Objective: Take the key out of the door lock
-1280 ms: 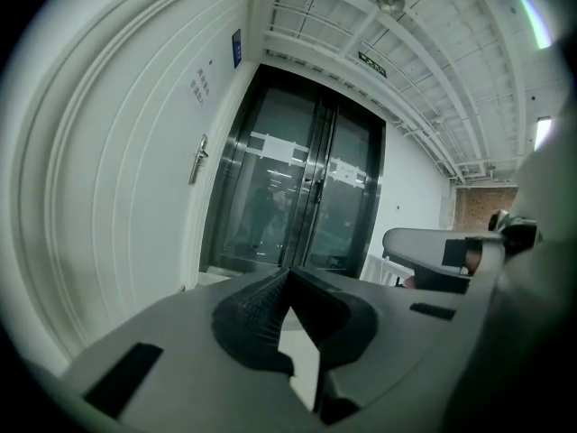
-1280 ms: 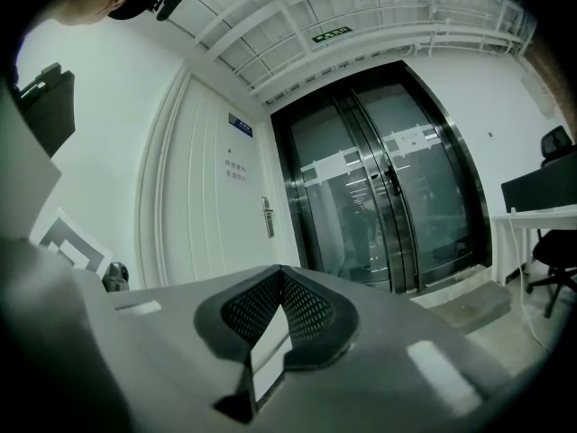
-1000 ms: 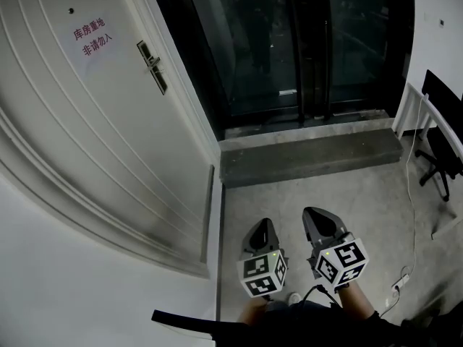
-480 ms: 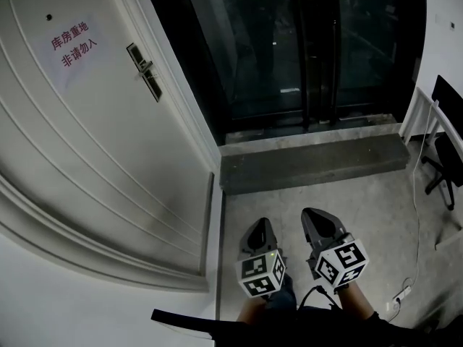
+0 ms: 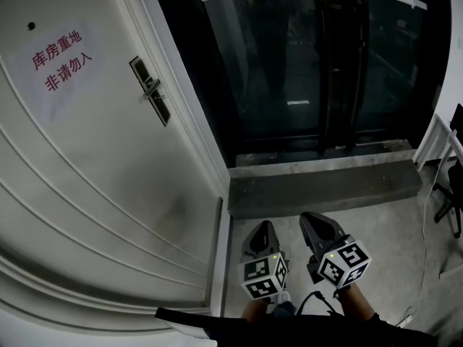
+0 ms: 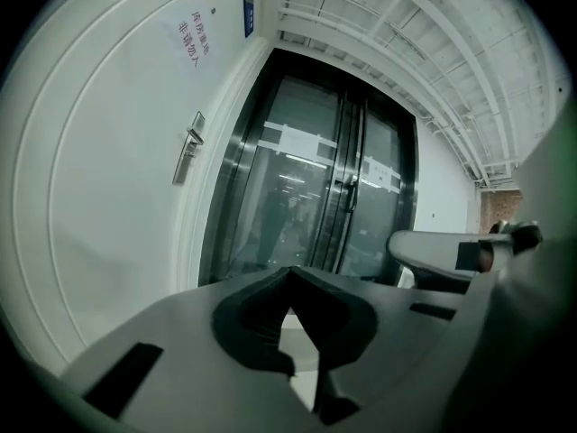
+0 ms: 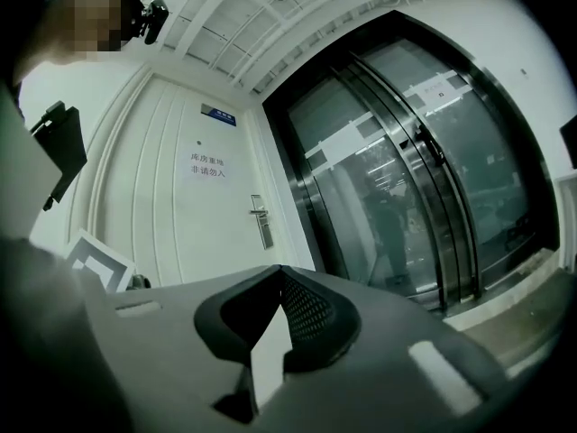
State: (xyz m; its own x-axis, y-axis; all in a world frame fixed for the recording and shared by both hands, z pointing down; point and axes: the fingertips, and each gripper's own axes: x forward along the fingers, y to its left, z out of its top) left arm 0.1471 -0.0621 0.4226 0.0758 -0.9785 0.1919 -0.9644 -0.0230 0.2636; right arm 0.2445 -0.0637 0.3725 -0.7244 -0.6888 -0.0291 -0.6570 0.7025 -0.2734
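**White door with lock; two tongs held low**

- Door lock (image 5: 152, 91): dark plate with lever handle, right edge of white door (image 5: 94, 157), below and right of a red-lettered notice (image 5: 61, 62). Key: too small to make out.
- Left tongs (image 5: 262, 226): jaw tips together, nothing between them, well short of the lock.
- Right tongs (image 5: 312, 217): just beside the left, jaw tips together, empty.
- Glass doors (image 5: 311, 56): dark, right of the door, above a concrete step (image 5: 325, 186).

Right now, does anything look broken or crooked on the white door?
Nothing broken. The sign and the handle sit straight on the door; only a faint grey smudge low down, maybe dirt or shadow.
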